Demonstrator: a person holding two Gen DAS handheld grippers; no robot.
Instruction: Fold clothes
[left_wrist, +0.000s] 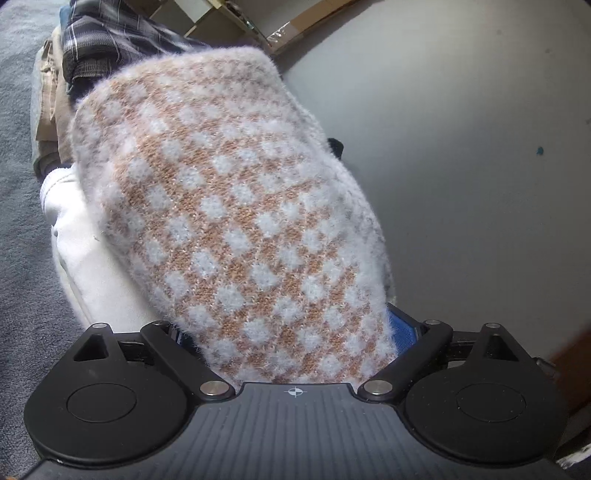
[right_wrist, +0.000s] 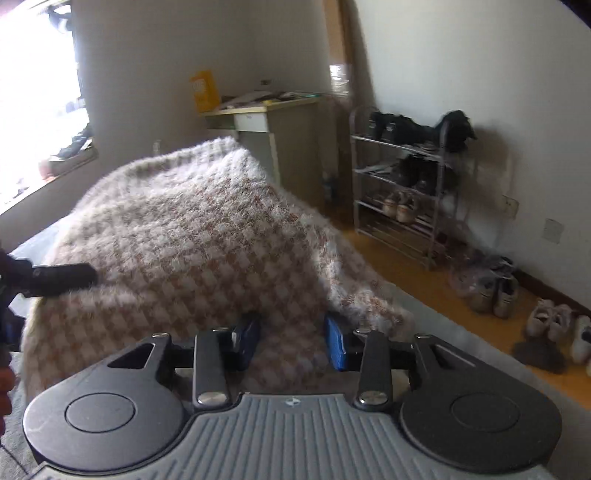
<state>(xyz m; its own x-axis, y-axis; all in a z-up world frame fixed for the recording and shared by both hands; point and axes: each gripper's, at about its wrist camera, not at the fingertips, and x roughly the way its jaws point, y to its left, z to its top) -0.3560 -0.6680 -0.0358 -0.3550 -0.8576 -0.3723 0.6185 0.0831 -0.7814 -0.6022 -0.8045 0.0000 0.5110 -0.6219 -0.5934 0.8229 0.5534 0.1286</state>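
With your left gripper (left_wrist: 295, 332) buried under the fuzzy checked sweater (left_wrist: 236, 206), its fingers' grip hidden, and your right gripper (right_wrist: 291, 341) standing wide around loose knit, keep the raised fabric level above the bed (right_wrist: 480, 332).

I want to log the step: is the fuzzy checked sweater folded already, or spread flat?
Neither can be confirmed. The sweater is bunched and draped over both grippers, the left gripper and right gripper; no neat fold shows.
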